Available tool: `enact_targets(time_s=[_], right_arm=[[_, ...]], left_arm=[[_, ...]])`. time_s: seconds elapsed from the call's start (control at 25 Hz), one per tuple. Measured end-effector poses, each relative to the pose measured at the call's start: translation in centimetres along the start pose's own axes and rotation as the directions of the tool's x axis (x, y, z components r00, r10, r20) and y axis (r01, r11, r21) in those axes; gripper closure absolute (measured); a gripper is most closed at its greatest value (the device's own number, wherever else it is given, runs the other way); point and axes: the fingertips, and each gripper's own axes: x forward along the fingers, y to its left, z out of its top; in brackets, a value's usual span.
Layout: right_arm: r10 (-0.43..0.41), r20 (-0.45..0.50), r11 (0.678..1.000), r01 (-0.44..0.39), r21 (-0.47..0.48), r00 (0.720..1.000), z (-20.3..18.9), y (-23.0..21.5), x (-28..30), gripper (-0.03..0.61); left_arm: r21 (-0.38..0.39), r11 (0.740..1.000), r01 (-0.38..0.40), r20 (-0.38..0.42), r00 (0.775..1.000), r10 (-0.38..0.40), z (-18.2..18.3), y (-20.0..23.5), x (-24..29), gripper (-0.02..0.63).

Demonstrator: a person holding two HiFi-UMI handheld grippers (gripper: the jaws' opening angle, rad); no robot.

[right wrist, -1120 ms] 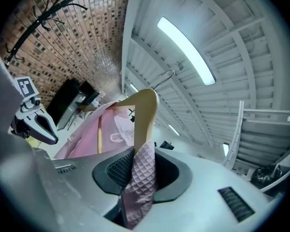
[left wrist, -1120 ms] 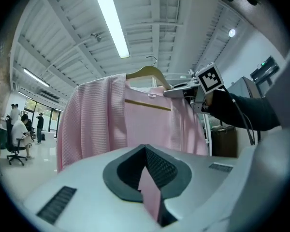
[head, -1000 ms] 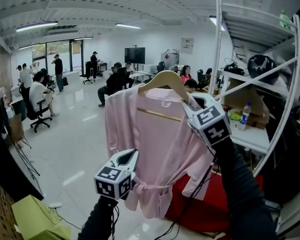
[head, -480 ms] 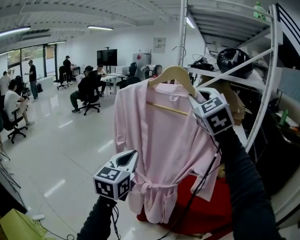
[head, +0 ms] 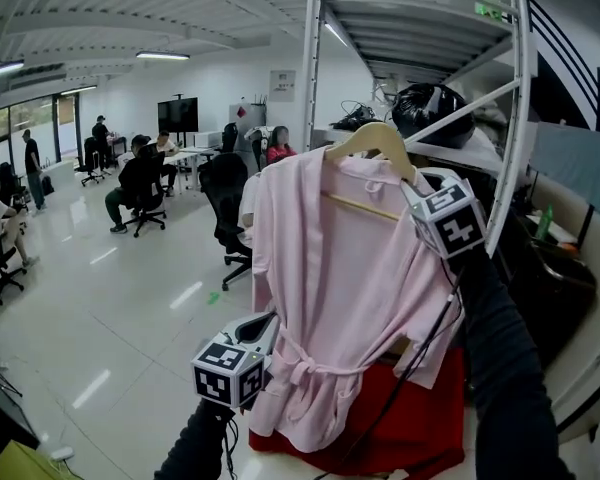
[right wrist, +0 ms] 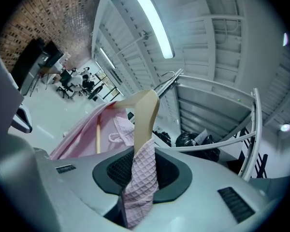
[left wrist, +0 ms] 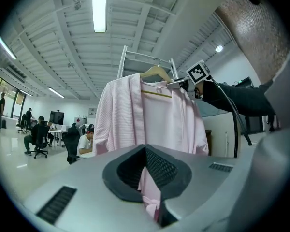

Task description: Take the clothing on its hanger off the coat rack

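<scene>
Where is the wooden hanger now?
Head view, upper right: the wooden hanger carries the pink robe, its right end clamped in the right gripper, beside the white shelving.

The right arm [head: 500, 358], in a dark sleeve, reaches up and forward from the lower right, with the right gripper [head: 415, 190] held high, its jaws clamped on the cloth-covered end of the hanger [right wrist: 144, 112]. The left arm [head: 195, 446], also dark-sleeved, is low near the centre, with the left gripper [head: 263, 323] angled upward and its jaws closed on a fold of the pink robe [left wrist: 150, 122]
</scene>
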Motion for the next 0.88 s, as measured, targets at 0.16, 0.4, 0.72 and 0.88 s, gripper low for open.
enact_targets(time_s=[0.16,0.4,0.72,0.88], right_arm=[[-0.015,-0.032,1.0,0.016,0.022,0.999,-4.2,-2.5,2.1,0.509],[-0.029,-0.069,0.999,0.031,0.03,0.997,-9.3,-5.5,3.6,0.509],[-0.062,-0.074,0.998,0.062,-0.007,0.995,-11.3,-8.2,5.5,0.509],[-0.056,-0.083,0.998,0.056,0.0,0.995,-13.3,-7.0,6.1,0.509]], left_arm=[[-0.001,1.0,0.027,-0.021,0.999,-0.027,-0.6,-1.2,4.2,0.612],[-0.009,0.998,0.066,-0.022,0.998,-0.067,-1.0,-3.3,9.7,0.612],[-0.024,0.996,0.084,-0.015,0.996,-0.085,-1.5,-3.6,14.3,0.612],[-0.029,0.995,0.093,-0.033,0.995,-0.094,-2.4,-4.0,15.2,0.612]])
